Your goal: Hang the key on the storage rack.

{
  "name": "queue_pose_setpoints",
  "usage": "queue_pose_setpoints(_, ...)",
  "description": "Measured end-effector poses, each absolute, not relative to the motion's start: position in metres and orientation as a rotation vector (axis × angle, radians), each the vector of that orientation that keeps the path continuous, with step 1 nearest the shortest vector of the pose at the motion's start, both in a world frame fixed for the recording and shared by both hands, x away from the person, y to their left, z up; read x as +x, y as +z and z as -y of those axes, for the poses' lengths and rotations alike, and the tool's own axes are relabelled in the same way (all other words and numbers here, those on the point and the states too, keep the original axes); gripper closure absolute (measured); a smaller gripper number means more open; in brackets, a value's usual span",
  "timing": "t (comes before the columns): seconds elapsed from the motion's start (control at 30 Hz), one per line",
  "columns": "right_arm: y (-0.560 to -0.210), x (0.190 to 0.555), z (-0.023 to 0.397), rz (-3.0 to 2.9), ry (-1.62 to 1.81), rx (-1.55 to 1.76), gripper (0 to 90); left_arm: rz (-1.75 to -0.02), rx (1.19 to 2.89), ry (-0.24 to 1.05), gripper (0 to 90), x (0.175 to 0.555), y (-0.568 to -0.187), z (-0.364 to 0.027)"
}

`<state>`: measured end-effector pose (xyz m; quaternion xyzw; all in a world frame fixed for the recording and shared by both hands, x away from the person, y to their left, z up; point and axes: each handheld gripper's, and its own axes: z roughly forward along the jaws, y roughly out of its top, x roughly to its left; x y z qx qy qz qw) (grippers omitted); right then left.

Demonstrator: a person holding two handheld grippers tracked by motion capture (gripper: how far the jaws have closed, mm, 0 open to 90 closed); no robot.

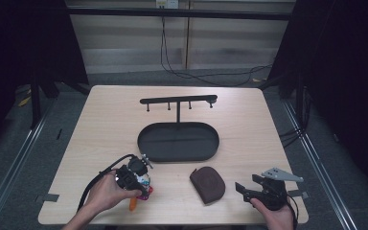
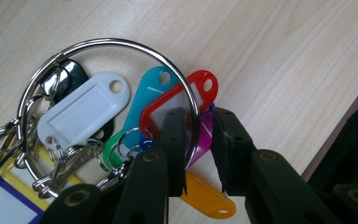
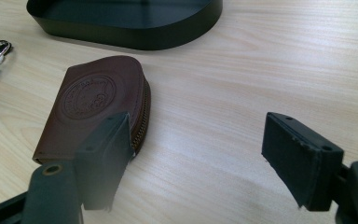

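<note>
The left hand [image 1: 106,190] is coming in over the table's near edge toward its left corner, gripping the left gripper [image 1: 143,168] and tipping it down at the surface. Its two black jaws are standing nearly together, a narrow gap showing between them. The right hand [image 1: 277,214] is resting at the near edge toward the right corner, holding the right gripper [image 1: 242,188] level, jaws spread wide apart and pointing left.

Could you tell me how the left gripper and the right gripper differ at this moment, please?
The left gripper has its fingers nearly closed around the key ring; the right gripper has its fingers wide apart, with nothing between them, beside the brown pouch. Both are hand-held low over the table.
</note>
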<state>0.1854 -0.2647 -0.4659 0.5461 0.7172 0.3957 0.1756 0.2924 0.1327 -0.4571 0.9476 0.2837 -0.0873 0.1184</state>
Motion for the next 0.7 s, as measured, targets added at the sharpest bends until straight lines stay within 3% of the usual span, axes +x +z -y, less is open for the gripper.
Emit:
queue_pose_setpoints(0.13, -0.466, 0.186, 0.264, -2.033, 1.120, 1.548, 24.0, -0.844, 2.790, -0.262, 84.3, 0.295, -0.458, -0.131)
queue_pose_setpoints(0.43, -0.467, 0.186, 0.264, -2.035, 1.111, 1.559, 24.0, -0.848, 2.820, -0.306, 86.9, 0.300, -0.458, -0.128)
queue_pose_setpoints(0.7, -0.467, 0.187, 0.265, -2.030, 1.110, 1.565, 23.5, -0.821, 2.896, -0.236, 87.0, 0.296, -0.454, -0.121)
